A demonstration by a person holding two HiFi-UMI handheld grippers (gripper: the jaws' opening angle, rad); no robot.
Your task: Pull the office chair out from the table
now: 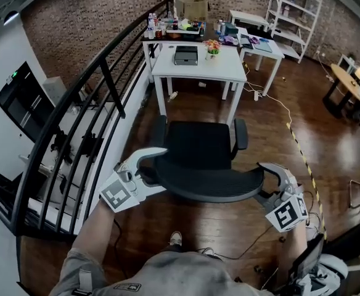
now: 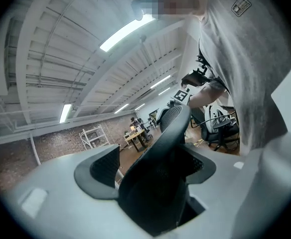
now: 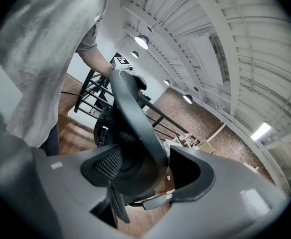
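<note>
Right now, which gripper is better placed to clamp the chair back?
Left gripper, marginally: backrest sits deep between its open jaws. Right gripper, also open, straddles it off-centre, near one pad.

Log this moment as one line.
office chair: out from white table | left gripper: open around backrest | right gripper: open around backrest | task: looks done

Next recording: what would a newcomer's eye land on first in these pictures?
A black mesh office chair stands at the centre of the head view, just in front of the white table. The left gripper and right gripper flank its curved backrest, jaws open with the rim between them. A black metal railing runs down the left.
</note>
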